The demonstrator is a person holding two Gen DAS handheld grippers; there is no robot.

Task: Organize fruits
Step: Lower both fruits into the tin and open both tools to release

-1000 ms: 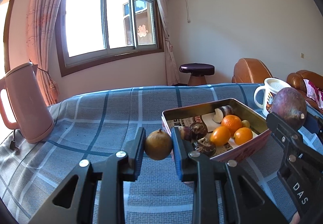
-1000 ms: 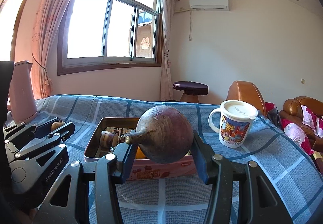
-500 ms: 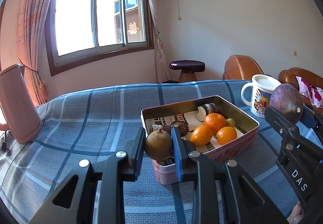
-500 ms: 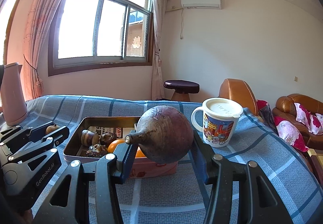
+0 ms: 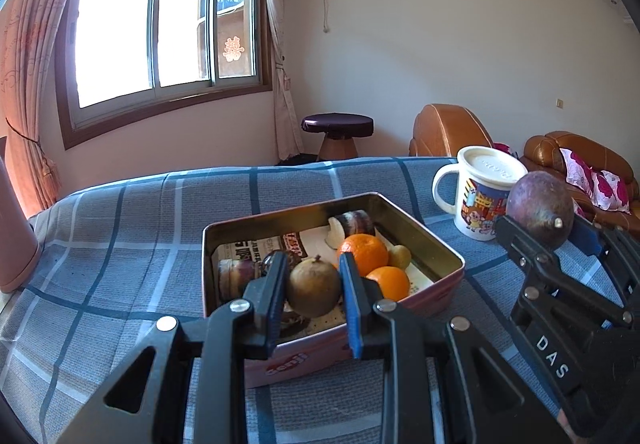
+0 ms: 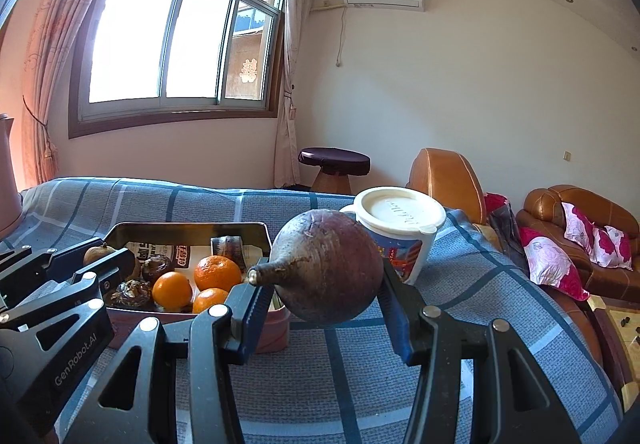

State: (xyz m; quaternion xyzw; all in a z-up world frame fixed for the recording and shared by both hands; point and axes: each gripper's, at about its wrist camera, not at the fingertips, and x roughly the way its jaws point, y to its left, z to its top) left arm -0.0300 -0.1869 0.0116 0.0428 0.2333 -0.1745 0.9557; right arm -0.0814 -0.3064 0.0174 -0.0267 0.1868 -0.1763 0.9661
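My left gripper (image 5: 313,286) is shut on a small brown round fruit (image 5: 313,287) and holds it above the near part of the pink tin box (image 5: 432,244). The box holds oranges (image 5: 363,253), dark fruits and a newspaper lining. My right gripper (image 6: 326,286) is shut on a large purple-brown round fruit (image 6: 328,268) and holds it in the air to the right of the box (image 6: 188,228), in front of the mug. That fruit also shows in the left wrist view (image 5: 540,206). The left gripper shows in the right wrist view (image 6: 108,262).
A white lidded mug (image 5: 486,190) with a cartoon print stands right of the box on the blue checked cloth (image 5: 120,244). A pink kettle (image 5: 16,240) stands at the far left. Brown leather armchairs (image 6: 448,180) lie beyond the table's right edge.
Both grippers have moved to the right with their fruits. The left one now holds its fruit over the box; the right one has come near the mug.
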